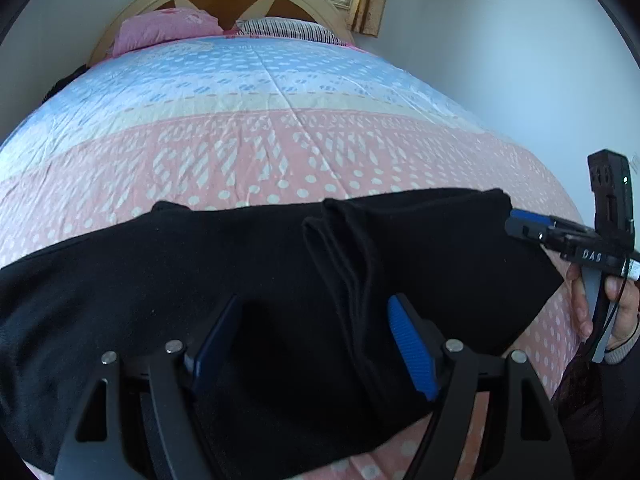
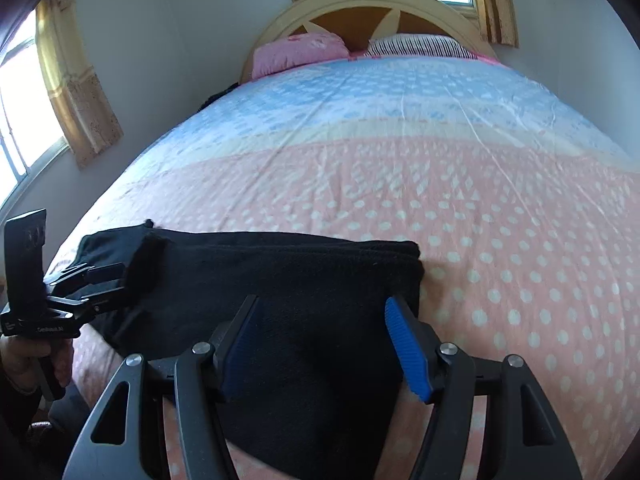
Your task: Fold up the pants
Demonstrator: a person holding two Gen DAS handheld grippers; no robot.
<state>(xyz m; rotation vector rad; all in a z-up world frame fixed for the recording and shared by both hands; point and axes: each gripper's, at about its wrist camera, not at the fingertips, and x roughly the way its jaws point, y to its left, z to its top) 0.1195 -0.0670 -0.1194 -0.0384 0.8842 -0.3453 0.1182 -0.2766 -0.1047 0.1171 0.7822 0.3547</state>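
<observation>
Left tongs (image 1: pixel 316 352) & right tongs (image 2: pixel 324 344) agape over pants (image 1: pixel 260 280) at bed (image 1: pixel 280 152) near edge, gripping nothing. Risk: loose folds (image 1: pixel 344 248) springing apart, unpinned.

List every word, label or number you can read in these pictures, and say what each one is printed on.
"DAS": white letters on the black body of the right gripper, seen from the left wrist camera.
Small white print on the body of the left gripper, seen from the right wrist camera: too small and blurred to read surely.
Bedspread, pillows, curtains: patterns only, no text.
</observation>
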